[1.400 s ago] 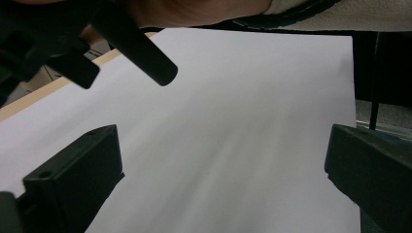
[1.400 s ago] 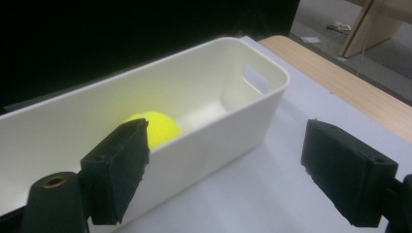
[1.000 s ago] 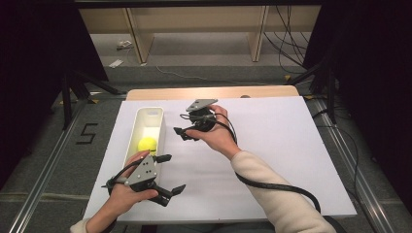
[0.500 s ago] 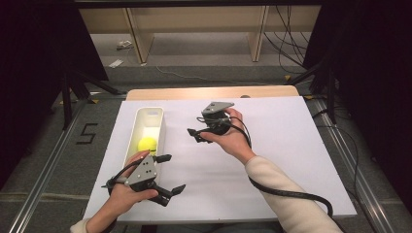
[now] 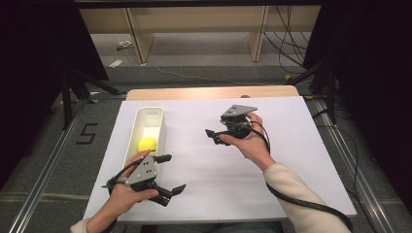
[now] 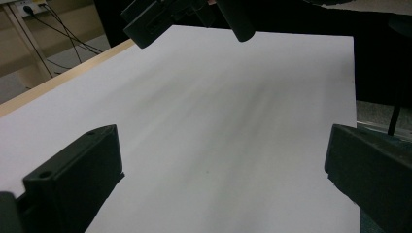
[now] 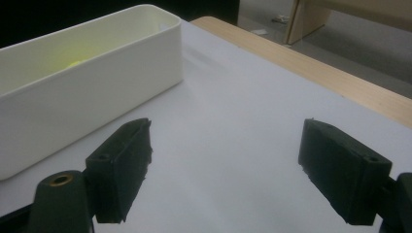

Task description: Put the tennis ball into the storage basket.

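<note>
Judging from the layout, the placing step looks complete: the yellow ball (image 5: 147,144) lies inside the white bin (image 5: 157,112), toward the end nearer the person, and nothing else waits on the white sheet (image 5: 291,160) that covers the table.

The left gripper (image 5: 167,174) rests low over the sheet, just beside the near end of the bin, jaws spread wide with nothing between them. In the left gripper view, bare sheet lies between the two black jaws.

The right gripper (image 5: 214,136) is held above the middle of the sheet, well apart from the bin and pointing toward it. Its jaws are also spread and empty; the right gripper view shows the bin wall (image 7: 97,102) ahead at the left, with a faint yellow glow of the ball inside.

What is left appears minor: bringing both grippers to rest. No further object needing transfer is visible. The ball sits below the rim and is not touched by either gripper.
</note>
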### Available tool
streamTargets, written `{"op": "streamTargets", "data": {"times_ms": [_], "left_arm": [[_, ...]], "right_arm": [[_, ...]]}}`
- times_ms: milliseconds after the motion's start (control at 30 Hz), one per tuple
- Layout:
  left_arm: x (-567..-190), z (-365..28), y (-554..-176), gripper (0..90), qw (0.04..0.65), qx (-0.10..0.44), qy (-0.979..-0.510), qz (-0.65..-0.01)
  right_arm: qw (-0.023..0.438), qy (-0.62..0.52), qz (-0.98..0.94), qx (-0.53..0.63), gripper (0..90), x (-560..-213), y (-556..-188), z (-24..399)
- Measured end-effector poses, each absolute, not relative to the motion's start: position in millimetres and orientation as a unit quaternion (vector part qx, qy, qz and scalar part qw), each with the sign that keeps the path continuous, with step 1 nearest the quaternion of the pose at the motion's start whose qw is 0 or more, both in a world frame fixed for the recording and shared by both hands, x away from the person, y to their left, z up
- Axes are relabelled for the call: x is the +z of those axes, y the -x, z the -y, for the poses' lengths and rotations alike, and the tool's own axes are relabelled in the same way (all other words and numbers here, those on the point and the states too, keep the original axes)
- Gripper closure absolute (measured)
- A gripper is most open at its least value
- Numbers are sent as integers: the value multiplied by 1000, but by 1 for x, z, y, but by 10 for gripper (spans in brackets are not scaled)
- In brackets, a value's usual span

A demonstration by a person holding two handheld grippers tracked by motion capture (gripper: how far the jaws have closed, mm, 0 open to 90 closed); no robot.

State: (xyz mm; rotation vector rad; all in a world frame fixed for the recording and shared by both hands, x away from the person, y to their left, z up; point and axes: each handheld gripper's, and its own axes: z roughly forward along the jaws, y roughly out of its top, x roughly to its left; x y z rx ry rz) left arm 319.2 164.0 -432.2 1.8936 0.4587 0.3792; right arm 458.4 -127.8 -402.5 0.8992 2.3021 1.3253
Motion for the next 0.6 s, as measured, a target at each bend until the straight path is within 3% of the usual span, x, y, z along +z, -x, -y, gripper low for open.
{"op": "streamTargets", "data": {"times_ms": [600], "left_arm": [[-432, -164, -319, 0, 546, 161, -799, -194]], "right_arm": [[181, -352, -792, 465, 202, -411, -443, 179]]}}
